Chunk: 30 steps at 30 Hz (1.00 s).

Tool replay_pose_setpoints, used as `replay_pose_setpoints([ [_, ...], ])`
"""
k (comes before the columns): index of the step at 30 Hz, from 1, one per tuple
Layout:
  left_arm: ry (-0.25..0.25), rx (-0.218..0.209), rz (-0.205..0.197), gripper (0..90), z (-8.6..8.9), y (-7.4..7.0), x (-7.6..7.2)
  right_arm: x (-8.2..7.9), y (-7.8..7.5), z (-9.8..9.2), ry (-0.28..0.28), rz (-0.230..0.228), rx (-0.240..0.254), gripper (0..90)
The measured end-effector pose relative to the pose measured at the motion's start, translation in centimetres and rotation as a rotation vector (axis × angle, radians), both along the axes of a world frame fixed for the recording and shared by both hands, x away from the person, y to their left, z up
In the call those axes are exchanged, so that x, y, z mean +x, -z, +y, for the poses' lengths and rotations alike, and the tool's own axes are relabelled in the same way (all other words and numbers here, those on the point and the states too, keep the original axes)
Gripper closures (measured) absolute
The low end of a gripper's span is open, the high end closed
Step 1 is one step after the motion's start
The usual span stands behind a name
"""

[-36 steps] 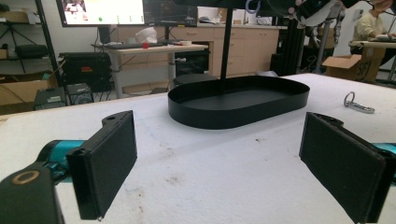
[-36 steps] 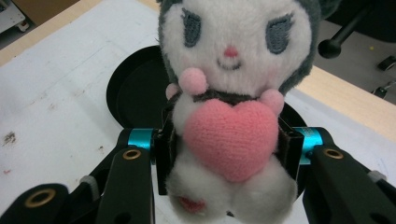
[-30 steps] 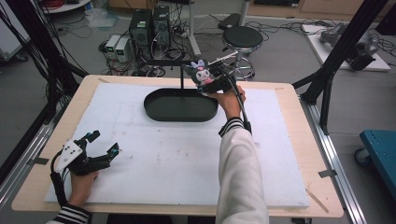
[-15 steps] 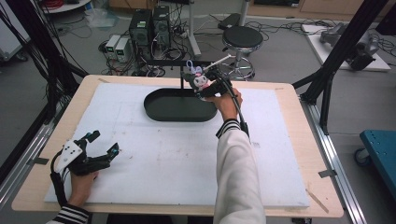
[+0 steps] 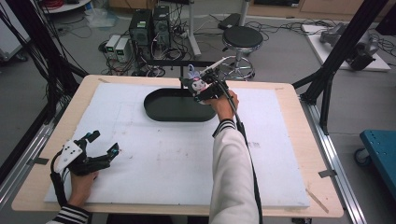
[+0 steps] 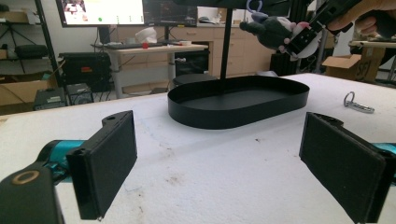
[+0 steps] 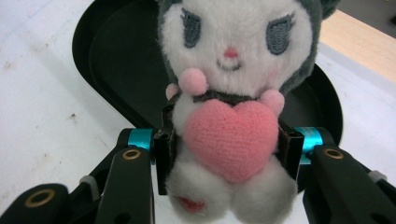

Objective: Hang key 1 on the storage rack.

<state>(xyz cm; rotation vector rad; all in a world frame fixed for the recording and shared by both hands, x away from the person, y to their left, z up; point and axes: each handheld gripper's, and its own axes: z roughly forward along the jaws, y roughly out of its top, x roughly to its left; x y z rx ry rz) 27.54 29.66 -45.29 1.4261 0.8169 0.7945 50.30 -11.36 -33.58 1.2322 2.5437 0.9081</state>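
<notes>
A small plush toy [image 7: 229,121] with a white face, grey hood and pink heart is clamped at its body by my right gripper [image 7: 226,149]. In the high view the plush toy [image 5: 195,86] hangs over the right end of the black oval tray [image 5: 163,109], with the right gripper [image 5: 205,91] shut on it. The left gripper view shows the plush toy [image 6: 275,32] held above the tray [image 6: 224,112]. My left gripper [image 5: 102,147] rests near the table's front left corner, jaws wide apart with nothing between them, also seen as the left gripper [image 6: 219,172].
A white foam board [image 5: 177,154] covers the wooden table [image 5: 299,135]. A small metal ring with a pin [image 6: 357,103] lies on the board to the right of the tray. A stool [image 5: 240,39] and computer boxes [image 5: 144,25] stand beyond the far edge.
My right gripper has carried the plush toy left and slightly down, from just beyond the tray's right end to over it. The left gripper has stayed put.
</notes>
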Motion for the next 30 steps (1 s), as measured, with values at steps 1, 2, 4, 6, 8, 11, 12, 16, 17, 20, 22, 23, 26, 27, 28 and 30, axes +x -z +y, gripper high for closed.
replay_pose_setpoints([
  [1, 0.001, 0.001, 0.0, 11.6, 0.0, 0.0, 0.0, 0.0, 0.1, 0.1, 0.001, -0.001, 0.0, 54.2],
  [2, 0.0, 0.0, 0.0, 11.6, 0.0, 0.0, 0.0, 0.1, 0.1, 0.1, -0.001, 0.0, 0.0, 54.2],
  [4, 0.001, 0.001, -0.001, 11.6, 0.0, 0.0, 0.0, 0.1, 0.2, 0.2, -0.003, -0.001, -0.001, 54.2],
  [6, 0.001, 0.0, 0.0, 11.6, 0.0, 0.0, 0.0, 0.2, 0.3, 0.2, 0.003, -0.002, -0.001, 54.2],
  [8, 0.001, 0.0, 0.0, 11.6, 0.0, 0.0, 0.0, 0.2, 0.4, 0.1, 0.002, -0.006, -0.002, 54.1],
  [11, 0.0, 0.0, 0.0, 11.6, 0.0, 0.0, 0.0, 0.3, 0.4, 0.1, -0.006, -0.013, -0.003, 51.3],
  [12, 0.0, 0.0, 0.0, 11.6, 0.0, 0.0, 0.0, 0.3, 0.5, 0.2, -0.018, -0.017, -0.002, 47.1],
  [16, 0.001, 0.004, 0.0, 11.6, 0.0, 0.0, 0.0, 0.2, 0.4, 0.5, 0.009, -0.055, 0.028, 10.0],
  [17, 0.0, 0.005, -0.001, 11.6, 0.0, 0.0, 0.0, 0.2, 0.3, 0.5, 0.005, -0.062, 0.039, 5.5],
  [20, 0.001, 0.005, -0.001, 11.6, 0.0, 0.0, 0.0, 0.0, -0.2, 0.2, -0.005, -0.079, 0.055, 0.8],
  [22, 0.001, 0.005, 0.0, 11.6, 0.0, 0.0, 0.0, -0.3, -0.6, -0.1, -0.008, -0.089, 0.063, 0.8],
  [23, 0.001, 0.005, 0.0, 11.6, 0.0, 0.0, 0.0, -0.6, -0.8, -0.2, -0.006, -0.092, 0.069, 0.8],
  [26, 0.002, 0.007, -0.002, 11.6, 0.0, 0.0, 0.0, -1.3, -1.5, -0.5, -0.028, -0.108, 0.076, 0.8],
  [27, 0.001, 0.008, -0.003, 11.6, 0.0, 0.0, 0.0, -1.5, -1.8, -0.7, -0.034, -0.112, 0.077, 0.8],
  [28, 0.001, 0.006, -0.004, 11.6, 0.0, 0.0, 0.0, -1.9, -2.0, -0.8, -0.042, -0.126, 0.084, 0.9],
  [30, 0.002, 0.004, -0.006, 11.6, 0.0, 0.0, 0.0, -2.8, -2.4, -1.5, -0.044, -0.17, 0.128, 0.8],
])
